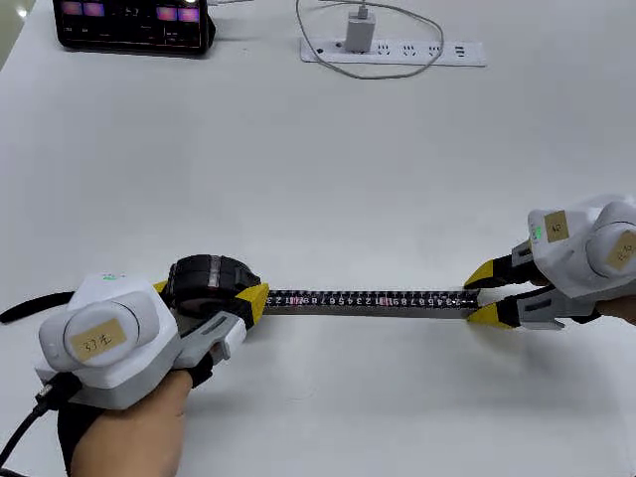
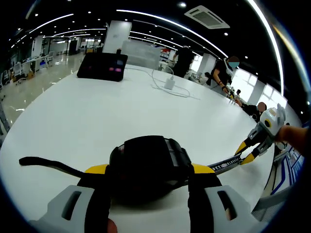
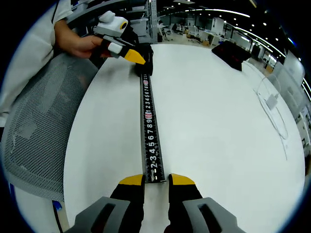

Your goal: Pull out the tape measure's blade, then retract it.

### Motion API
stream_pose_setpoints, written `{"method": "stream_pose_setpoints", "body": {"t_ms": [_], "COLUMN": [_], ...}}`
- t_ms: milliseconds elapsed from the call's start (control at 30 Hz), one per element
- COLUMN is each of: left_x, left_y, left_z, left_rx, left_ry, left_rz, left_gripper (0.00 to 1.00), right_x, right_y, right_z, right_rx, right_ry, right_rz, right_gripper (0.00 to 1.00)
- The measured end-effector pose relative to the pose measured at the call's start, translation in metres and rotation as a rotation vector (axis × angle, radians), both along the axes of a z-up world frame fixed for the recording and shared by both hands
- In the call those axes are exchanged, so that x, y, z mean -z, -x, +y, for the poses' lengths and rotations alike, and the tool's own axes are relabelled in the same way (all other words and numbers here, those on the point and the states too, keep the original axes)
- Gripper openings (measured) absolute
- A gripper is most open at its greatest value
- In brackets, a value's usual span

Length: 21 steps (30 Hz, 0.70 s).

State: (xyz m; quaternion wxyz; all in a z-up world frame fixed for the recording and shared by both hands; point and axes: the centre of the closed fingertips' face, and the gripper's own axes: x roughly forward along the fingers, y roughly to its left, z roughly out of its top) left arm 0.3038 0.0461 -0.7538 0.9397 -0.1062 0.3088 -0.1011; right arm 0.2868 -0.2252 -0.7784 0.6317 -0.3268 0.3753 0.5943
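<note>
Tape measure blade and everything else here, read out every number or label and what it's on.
"2 3 4 5 6 7 8 9": on the tape measure's blade, counting from the right gripper; later numbers too small.
Sticker on the left gripper: handwriting too blurred to read.
Stickers on the right gripper: too blurred.
Dark device's screen: too small.

White numerals ran along the flat black tape measure blade [image 3: 151, 141]. In the right gripper view, 2 through 9 could be read from the tip end, then a red block at the 10 mark, then a second run of 1 to 9 toward the round black tape measure case [image 3: 144, 60]. A tan paper sticker [image 1: 97, 340] on the white left gripper [image 1: 207, 291] bore handwriting, perhaps 53 and a character. 2 tan stickers [image 1: 556, 227] on the right gripper [image 1: 482, 296] were too small to read
</note>
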Motion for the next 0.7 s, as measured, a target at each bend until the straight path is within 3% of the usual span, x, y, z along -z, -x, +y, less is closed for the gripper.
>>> {"method": "stream_pose_setpoints", "body": {"t_ms": [700], "left_x": [-0.0021], "left_y": [0.0000], "left_z": [-0.0002], "left_rx": [-0.015], "left_ry": [0.023], "left_rz": [0.004], "left_gripper": [0.60], "right_x": [-0.0005], "right_y": [0.0007], "right_z": [0.0023], "right_rx": [0.010], "right_ry": [0.007], "right_rz": [-0.014], "right_gripper": [0.12]}}
